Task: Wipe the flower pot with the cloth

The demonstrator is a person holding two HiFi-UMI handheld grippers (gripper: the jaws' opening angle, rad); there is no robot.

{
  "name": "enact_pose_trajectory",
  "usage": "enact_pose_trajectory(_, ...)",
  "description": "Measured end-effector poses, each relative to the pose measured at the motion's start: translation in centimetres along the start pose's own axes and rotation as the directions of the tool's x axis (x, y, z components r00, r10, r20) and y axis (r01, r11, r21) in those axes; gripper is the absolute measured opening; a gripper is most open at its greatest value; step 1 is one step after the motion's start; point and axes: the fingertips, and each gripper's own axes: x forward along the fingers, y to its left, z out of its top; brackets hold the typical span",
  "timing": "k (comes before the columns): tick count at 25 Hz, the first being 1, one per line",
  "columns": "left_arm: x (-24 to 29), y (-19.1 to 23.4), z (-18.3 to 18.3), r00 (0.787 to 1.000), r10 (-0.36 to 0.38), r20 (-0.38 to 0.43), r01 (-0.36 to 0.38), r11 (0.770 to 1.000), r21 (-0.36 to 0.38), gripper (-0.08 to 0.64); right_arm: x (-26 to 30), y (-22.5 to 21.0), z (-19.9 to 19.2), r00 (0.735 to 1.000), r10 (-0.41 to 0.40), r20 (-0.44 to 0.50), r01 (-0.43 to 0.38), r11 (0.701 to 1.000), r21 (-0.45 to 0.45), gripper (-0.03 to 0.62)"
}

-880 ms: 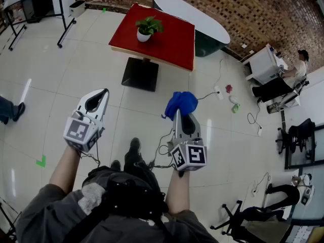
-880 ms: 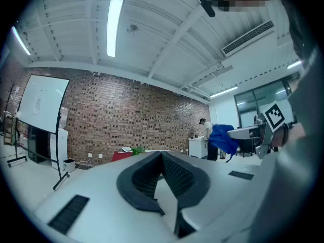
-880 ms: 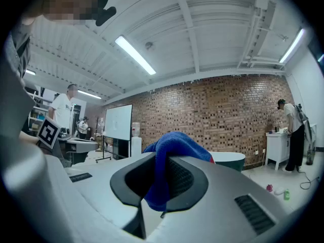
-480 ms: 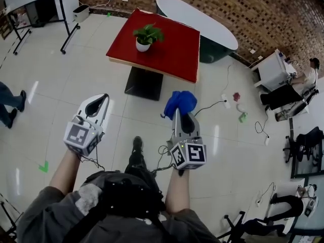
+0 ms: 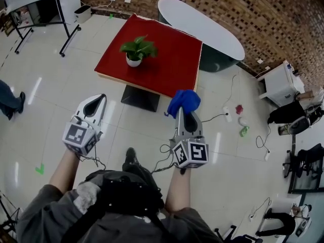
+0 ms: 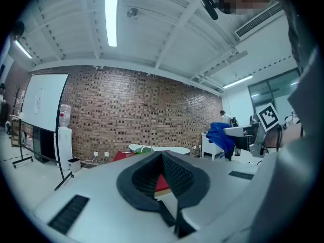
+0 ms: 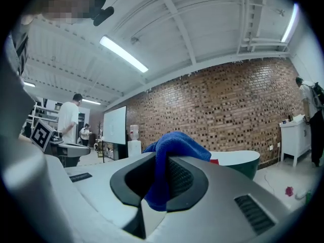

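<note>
Your right tongs (image 5: 182, 113) are clamped on the blue cloth (image 5: 185, 100). Your left tongs (image 5: 97, 101) are pressed together with nothing between them. The white flower pot (image 5: 133, 61) stands on the red surface (image 5: 172, 67), well apart from both. Each cube (image 5: 191, 155) bears black-and-white square markers, with no legible words.

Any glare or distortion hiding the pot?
Head view: sharp, glare streaks on the glossy floor, white flower pot clear on the red table. Both gripper views: strong fisheye, dark corners, bright ceiling tube lights; blue cloth sharp in the right one.

Fuzzy blue cloth (image 5: 183, 101); glossy, seemingly tiled floor (image 5: 48, 110)
</note>
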Motion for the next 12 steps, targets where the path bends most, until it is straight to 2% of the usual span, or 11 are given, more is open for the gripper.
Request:
enact_pose_trajectory(4,6.1,-0.2,2.4,0.999,0.045,-0.003,-0.045,0.999,-0.013,0.008,4.6,-5.7,2.1,1.0,0.008,0.012,-0.008,1.0,0.026,0.056)
enact_pose_trajectory(6,8.7,0.0,2.5,0.998,0.062,-0.011,-0.062,0.998,-0.019,0.008,6.6,-7.7,2.4,1.0,0.023,0.008,-0.023,0.999,0.033,0.056)
enact_pose_trajectory(9,11.3,1.2,2.1,0.995,0.089,-0.033,-0.09,0.996,-0.008,0.008,9.5,-9.4,2.5,0.999,0.044,-0.003,-0.044,0.998,0.042,0.057)
enact_pose_trajectory(12,12.7,1.9,3.3,0.995,0.1,-0.021,-0.1,0.995,-0.007,0.008,11.5,-10.0,2.9,0.998,0.057,-0.016,-0.056,0.997,0.045,0.057)
